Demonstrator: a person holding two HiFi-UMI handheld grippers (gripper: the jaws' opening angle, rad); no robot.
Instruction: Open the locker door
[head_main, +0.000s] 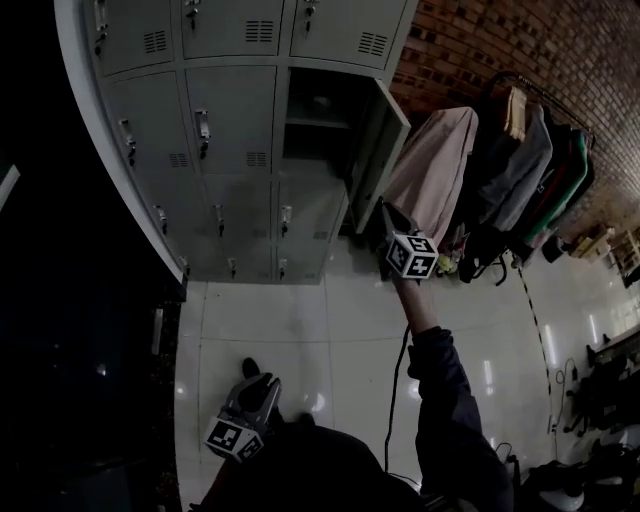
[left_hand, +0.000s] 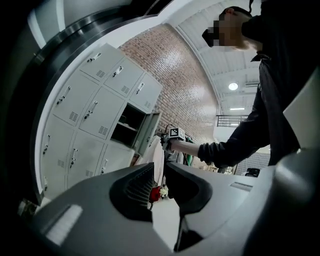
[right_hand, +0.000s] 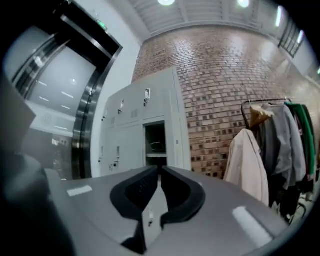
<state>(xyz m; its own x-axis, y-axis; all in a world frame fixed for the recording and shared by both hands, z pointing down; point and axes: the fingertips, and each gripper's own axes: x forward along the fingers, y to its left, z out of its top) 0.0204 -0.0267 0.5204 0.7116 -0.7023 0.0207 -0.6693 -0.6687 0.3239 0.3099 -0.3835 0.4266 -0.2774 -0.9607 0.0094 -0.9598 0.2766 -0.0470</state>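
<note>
A grey locker bank (head_main: 230, 130) stands ahead. One right-column compartment (head_main: 315, 120) is open and dark inside, and its door (head_main: 375, 150) swings out to the right. My right gripper (head_main: 385, 208) is held out at arm's length just right of that door's lower edge, apart from it. In the right gripper view its jaws (right_hand: 159, 170) are shut with nothing between them and point at the open compartment (right_hand: 156, 145). My left gripper (head_main: 262, 385) hangs low near the person's body, far from the lockers. Its jaws (left_hand: 162, 167) are shut and hold nothing.
A clothes rack (head_main: 520, 110) with several coats stands against the brick wall (head_main: 470, 50) right of the lockers. The pale coat (head_main: 435, 170) hangs nearest the open door. A dark glass front (head_main: 60, 330) lies left. A cable (head_main: 397, 390) trails over the tiled floor (head_main: 330, 330).
</note>
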